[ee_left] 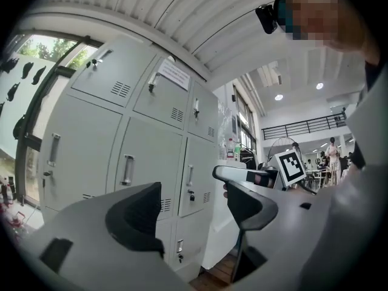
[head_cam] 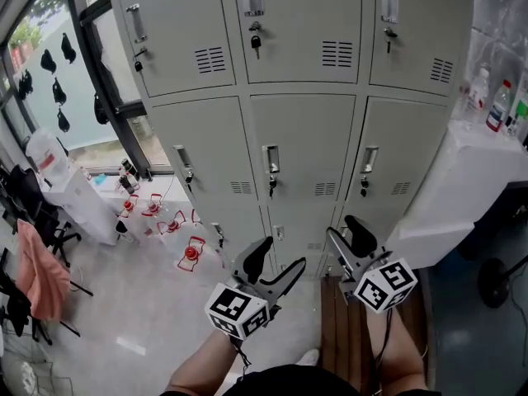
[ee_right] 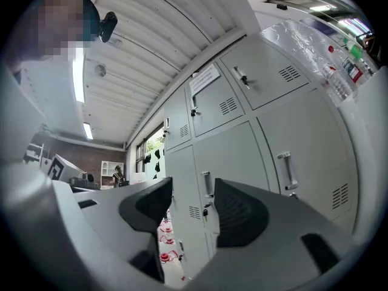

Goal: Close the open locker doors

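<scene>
While near lockers (head_cam: 305, 143), table (head_cam: 483, 180) rt, cloth (head_cam: 43, 280) lt.

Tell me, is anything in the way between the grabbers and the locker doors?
Nothing visible. The left gripper and right gripper are open and empty, with only open space before the locker doors. Every door in view already looks shut.

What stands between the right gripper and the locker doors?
Nothing; the right gripper view shows only open air between the right gripper and the closed locker doors.
</scene>
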Demonstrator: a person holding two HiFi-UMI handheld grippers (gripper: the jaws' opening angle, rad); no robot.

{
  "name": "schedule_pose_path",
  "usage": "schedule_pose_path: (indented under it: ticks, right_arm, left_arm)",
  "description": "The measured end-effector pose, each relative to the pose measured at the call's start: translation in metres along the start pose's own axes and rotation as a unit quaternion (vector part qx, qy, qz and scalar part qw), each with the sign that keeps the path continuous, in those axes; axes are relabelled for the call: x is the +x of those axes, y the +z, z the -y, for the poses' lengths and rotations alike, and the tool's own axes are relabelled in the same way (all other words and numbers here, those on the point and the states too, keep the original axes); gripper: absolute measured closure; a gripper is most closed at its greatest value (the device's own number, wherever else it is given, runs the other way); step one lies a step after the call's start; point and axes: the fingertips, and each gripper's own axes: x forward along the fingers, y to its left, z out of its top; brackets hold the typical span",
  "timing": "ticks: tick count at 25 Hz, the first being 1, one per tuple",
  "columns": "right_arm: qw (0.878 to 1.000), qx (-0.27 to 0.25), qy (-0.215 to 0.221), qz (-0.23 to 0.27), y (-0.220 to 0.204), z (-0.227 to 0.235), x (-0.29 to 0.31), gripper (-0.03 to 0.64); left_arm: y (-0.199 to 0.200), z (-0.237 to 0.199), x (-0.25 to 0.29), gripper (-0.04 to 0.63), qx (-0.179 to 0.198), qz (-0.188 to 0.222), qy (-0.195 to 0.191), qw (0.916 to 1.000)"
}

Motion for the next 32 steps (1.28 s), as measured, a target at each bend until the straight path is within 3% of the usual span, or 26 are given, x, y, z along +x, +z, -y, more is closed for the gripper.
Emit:
schedule_pose_path:
  ticks: [8,16,21,26,28,32]
  right_arm:
    - [1.0,-0.003,-0.003,0.002,-0.019,-0.117,0.001,0.404]
    - [0.997,-0.015,-0.076,0.003,-0.028,-0.192,-0.055,0.434]
    - [0.991,-0.03,-0.128,0.005,-0.025,-0.212,-0.095,0.487]
    - [0.986,-0.046,-0.162,0.009,-0.012,-0.229,-0.125,0.612]
    - [0.985,-0.048,-0.164,0.009,-0.008,-0.234,-0.133,0.612]
    - [0.986,-0.05,-0.159,0.006,-0.004,-0.238,-0.146,0.612]
  left_arm:
    - [0.011,-0.03,-0.118,0.239,0.001,0.001,0.009,1.0]
    - [0.001,-0.014,-0.195,0.246,-0.018,-0.006,-0.041,0.999]
    - [0.001,0.011,-0.213,0.31,-0.025,-0.003,-0.083,0.9962]
    - [0.011,0.032,-0.225,0.457,-0.028,0.003,-0.115,0.993]
    - [0.013,0.039,-0.228,0.547,-0.03,0.005,-0.121,0.9922]
    - [0.013,0.052,-0.23,0.572,-0.02,-0.001,-0.115,0.9931]
